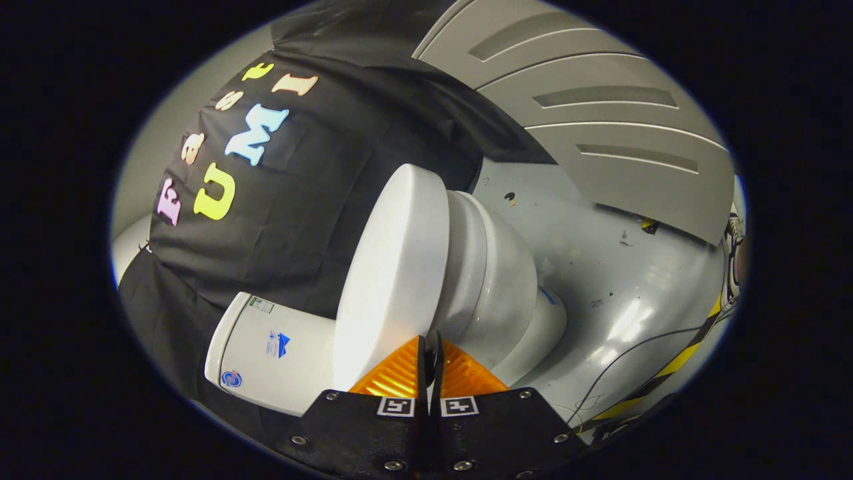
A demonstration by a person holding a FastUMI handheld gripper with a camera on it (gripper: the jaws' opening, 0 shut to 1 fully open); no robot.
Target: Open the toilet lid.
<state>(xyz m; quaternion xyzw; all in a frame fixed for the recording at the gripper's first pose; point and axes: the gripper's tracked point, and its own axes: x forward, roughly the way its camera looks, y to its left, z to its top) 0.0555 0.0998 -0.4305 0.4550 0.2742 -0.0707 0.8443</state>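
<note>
The view is rolled on its side. A white toilet stands on the floor, with its tank [266, 347] against the black cloth wall and its bowl [506, 287] towards the grey floor. The white lid [393, 267] lies over the seat [466, 253], with a narrow seam between them. My gripper [430, 347] is shut, its two fingers pressed close together with only a thin slit between them. The fingertips sit right at the lid's front rim, where lid and seat meet. I see nothing held between the fingers.
A glossy grey floor [620, 267] spreads beyond the bowl, with a thin dark cable [633, 350] and a yellow-and-black tape strip [686, 357] on it. A grey panelled wall [600, 100] rises behind the floor.
</note>
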